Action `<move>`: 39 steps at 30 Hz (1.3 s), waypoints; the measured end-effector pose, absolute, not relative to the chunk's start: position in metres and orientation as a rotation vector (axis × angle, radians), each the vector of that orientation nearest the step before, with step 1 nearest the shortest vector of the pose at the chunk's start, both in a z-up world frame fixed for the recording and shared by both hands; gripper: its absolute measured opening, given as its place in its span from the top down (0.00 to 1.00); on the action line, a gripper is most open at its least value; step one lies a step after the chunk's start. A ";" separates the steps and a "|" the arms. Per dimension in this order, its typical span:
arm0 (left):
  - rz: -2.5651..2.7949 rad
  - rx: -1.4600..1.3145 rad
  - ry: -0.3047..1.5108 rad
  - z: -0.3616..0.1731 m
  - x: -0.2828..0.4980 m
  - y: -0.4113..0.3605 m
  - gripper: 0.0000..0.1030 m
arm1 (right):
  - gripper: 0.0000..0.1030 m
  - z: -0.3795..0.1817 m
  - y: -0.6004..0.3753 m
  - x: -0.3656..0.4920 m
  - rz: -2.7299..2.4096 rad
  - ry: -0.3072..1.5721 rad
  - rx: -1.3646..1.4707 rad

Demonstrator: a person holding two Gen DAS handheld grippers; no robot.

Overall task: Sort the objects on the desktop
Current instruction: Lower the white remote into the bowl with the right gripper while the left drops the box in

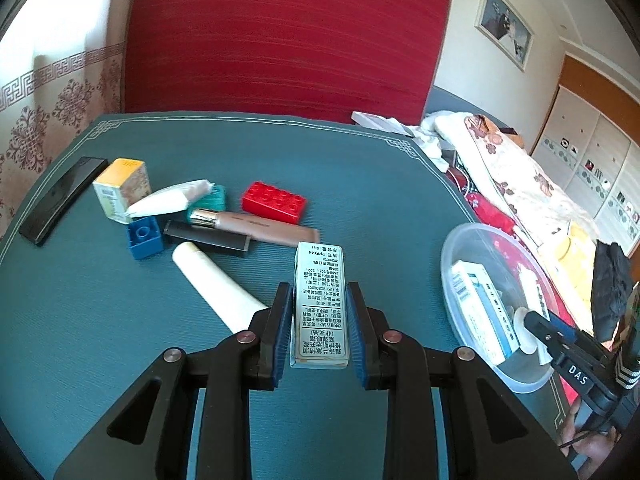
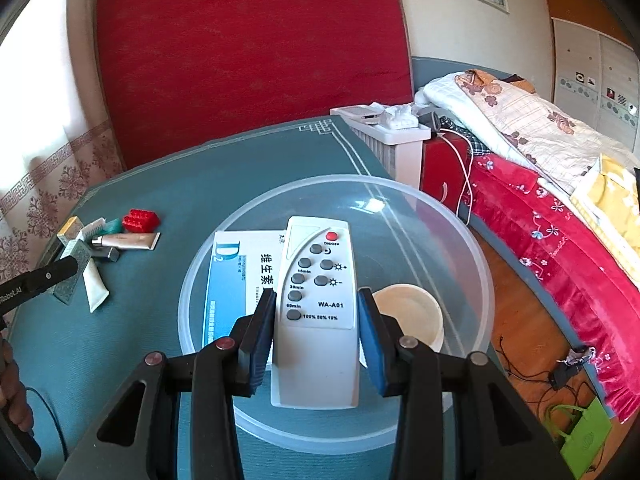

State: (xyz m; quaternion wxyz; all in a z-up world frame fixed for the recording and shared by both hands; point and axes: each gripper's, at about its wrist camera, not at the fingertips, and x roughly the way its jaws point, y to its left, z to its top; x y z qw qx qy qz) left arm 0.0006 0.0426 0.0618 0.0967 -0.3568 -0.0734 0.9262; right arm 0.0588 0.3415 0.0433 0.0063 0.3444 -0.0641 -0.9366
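The left gripper (image 1: 319,322) is clamped on a slim silver carton (image 1: 320,304) held above the teal table mat (image 1: 100,320), its long axis running straight out along the fingers and away from the hand, which tips downward. The right gripper (image 2: 316,334), also angled down, pinches a white remote control (image 2: 316,312) by its sides, red button end pointing forward, over the clear plastic bowl (image 2: 460,240) that holds a blue-and-white box (image 2: 230,276) and a cream jar (image 2: 412,312).

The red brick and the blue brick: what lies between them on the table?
A beige tube and a dark flat stick lie between the red brick and the blue brick, in the left wrist view.
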 end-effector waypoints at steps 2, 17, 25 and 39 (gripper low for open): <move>2.736 -1.059 -0.198 0.063 0.002 0.052 0.72 | 0.57 0.041 0.347 0.059 -2.927 -0.217 1.082; 2.623 -1.062 -0.064 0.069 0.003 0.121 0.72 | 0.57 0.040 0.373 0.070 -2.934 -0.269 1.042; 2.541 -1.060 -0.014 0.071 0.000 0.165 0.72 | 0.57 0.046 0.383 0.073 -2.965 -0.291 1.002; 2.350 -1.096 -0.065 0.070 -0.018 0.218 0.48 | 0.56 0.050 0.395 0.071 -2.984 -0.341 0.996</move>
